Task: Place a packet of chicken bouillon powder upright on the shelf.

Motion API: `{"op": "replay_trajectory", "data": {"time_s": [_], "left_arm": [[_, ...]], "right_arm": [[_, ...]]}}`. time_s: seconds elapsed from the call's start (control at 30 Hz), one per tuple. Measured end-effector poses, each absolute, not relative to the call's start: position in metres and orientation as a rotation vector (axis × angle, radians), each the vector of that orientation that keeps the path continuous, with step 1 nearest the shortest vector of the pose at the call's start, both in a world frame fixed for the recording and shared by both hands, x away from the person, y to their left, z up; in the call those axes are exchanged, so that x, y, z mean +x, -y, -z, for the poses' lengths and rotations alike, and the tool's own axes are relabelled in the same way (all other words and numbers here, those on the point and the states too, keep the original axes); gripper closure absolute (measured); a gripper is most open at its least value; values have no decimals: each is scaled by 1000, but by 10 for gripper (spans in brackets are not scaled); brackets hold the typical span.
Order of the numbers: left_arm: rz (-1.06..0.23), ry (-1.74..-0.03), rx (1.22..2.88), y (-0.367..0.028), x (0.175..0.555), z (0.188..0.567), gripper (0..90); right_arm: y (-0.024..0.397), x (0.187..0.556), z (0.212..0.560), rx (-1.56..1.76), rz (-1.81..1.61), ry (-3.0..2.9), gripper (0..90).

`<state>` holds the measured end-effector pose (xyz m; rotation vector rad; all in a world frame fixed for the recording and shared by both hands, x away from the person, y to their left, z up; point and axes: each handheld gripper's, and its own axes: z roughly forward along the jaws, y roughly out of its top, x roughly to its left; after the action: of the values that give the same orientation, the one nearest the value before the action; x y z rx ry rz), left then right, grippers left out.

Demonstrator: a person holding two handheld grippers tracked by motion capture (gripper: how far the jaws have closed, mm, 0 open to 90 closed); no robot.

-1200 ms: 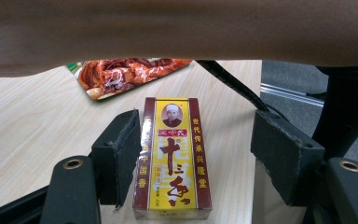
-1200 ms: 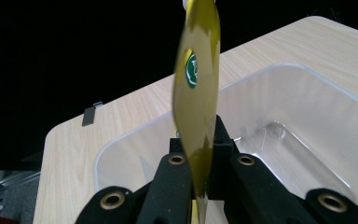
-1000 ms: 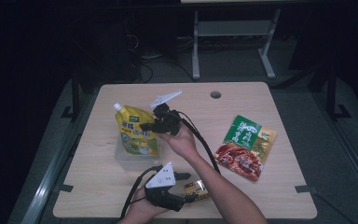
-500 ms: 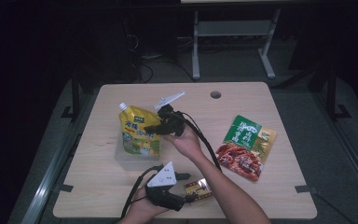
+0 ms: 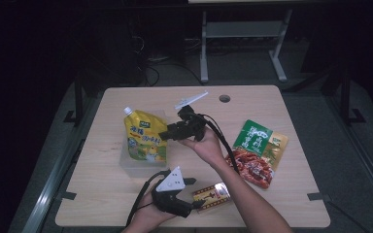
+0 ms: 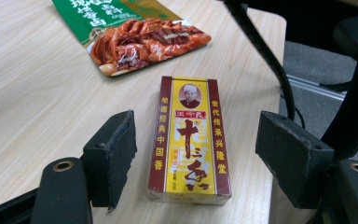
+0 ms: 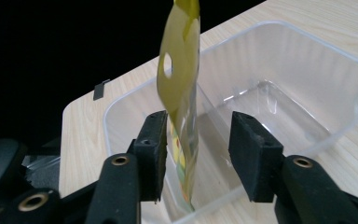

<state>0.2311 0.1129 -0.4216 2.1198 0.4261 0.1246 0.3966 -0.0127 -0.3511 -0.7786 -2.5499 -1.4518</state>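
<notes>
Item: yellow spout pouch, standing upright in the clear plastic tub at the left-centre of the worktop, spout at top, its flat face toward the person. Right gripper sits at the pouch's right edge; in the right gripper view the pouch is edge-on between the jaws, its long axis vertical, lying against the left pad while the right pad stands clear of it. These jaws have just been opening, the pouch between them but no longer pinched, its lower end inside the tub. Item: red-and-yellow spice box, flat on the worktop near the front edge. Left gripper is just beside it; in the left gripper view the box lies directly ahead between the jaws, which are spread wide with a gap on either side, its long axis running straight away from the gripper. The left hand is far nearer to this box than the right. Judgement: a short advance and squeeze across the box's narrow width would take it. Item: green-and-red snack packet, flat at right, well apart from both grippers.
</notes>
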Motion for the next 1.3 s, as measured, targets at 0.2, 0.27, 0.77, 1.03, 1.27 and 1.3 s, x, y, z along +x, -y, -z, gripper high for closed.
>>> {"op": "replay_trajectory", "data": {"time_s": [0.2, 0.27, 0.77, 1.03, 1.27, 1.3], "left_arm": [[-124, -449, 2168, -108, 234, 423, 270], [-130, -441, 2186, -108, 235, 423, 259], [-162, -411, 2301, -91, 234, 434, 233], [-164, -391, 2387, -80, 233, 445, 199], [-188, -373, 2439, -75, 235, 451, 214], [-186, -375, 2441, -75, 235, 451, 225]], "right_arm": [[36, 388, 346, -791, 1453, 2562, 512], [48, 383, 344, -809, 1466, 2559, 498], [105, 361, 352, -917, 1418, 2602, 448], [133, 349, 363, -989, 1414, 2597, 422], [152, 337, 376, -1046, 1393, 2606, 392], [152, 337, 376, -1046, 1393, 2606, 392]]}}
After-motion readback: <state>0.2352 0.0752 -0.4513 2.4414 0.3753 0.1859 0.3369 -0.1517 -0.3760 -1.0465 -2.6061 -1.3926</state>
